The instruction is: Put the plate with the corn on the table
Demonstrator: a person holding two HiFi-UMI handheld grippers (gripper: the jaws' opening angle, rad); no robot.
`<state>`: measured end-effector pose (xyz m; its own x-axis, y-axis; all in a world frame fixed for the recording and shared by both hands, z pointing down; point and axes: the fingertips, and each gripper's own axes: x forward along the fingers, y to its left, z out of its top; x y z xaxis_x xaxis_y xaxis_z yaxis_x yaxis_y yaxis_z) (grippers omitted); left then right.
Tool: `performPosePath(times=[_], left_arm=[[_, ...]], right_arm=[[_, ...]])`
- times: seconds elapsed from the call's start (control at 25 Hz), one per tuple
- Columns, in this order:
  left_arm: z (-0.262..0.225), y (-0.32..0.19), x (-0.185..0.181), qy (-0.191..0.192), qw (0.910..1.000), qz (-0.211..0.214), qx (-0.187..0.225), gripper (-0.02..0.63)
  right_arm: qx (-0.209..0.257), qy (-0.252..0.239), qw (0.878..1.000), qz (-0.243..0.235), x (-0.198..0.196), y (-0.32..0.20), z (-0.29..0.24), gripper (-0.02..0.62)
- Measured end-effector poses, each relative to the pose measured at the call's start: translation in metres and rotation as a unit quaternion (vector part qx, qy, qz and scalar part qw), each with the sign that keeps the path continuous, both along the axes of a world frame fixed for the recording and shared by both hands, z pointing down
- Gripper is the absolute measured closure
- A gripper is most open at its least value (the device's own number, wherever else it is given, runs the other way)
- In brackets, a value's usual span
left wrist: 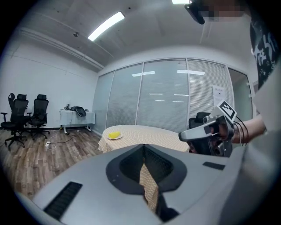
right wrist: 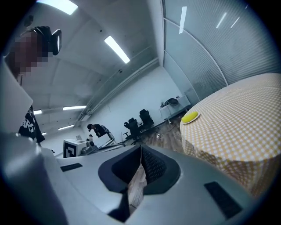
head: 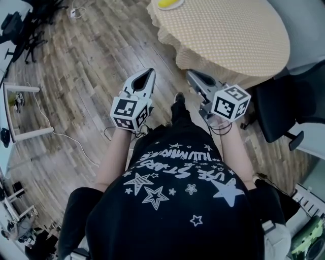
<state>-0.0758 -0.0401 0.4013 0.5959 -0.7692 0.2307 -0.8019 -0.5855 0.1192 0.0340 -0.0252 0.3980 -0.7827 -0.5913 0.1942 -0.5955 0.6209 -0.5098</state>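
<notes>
A white plate with yellow corn (head: 170, 4) lies on the far edge of the round table (head: 228, 35), which wears a yellow checked cloth. The same plate with corn (left wrist: 114, 135) shows small in the left gripper view, and the plate with corn (right wrist: 189, 117) also shows in the right gripper view. My left gripper (head: 149, 72) is held at waist height over the wooden floor, short of the table, shut and empty. My right gripper (head: 191, 74) hangs beside it near the table's near edge, also shut with nothing in it.
A black office chair (head: 284, 106) stands right of the table. More office chairs (left wrist: 19, 116) and a white side table (left wrist: 77, 117) stand along the far wall. Cables (head: 76, 147) trail over the wooden floor. A white frame (head: 20, 109) sits at the left.
</notes>
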Motion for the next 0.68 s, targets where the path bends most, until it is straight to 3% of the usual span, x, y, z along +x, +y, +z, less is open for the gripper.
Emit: performPosePath(times=[0.24, 0.68], left_arm=[[-0.013, 0.031, 0.011, 0.005, 0.9993, 0.03, 0.021, 0.598], [-0.009, 0.06, 0.021, 0.002, 0.9987, 0.049, 0.015, 0.599]], right_arm=[[0.01, 0.028, 0.999, 0.034, 0.01, 0.031, -0.004, 0.566], [0.01, 0.054, 0.997, 0.047, 0.021, 0.057, -0.002, 0.565]])
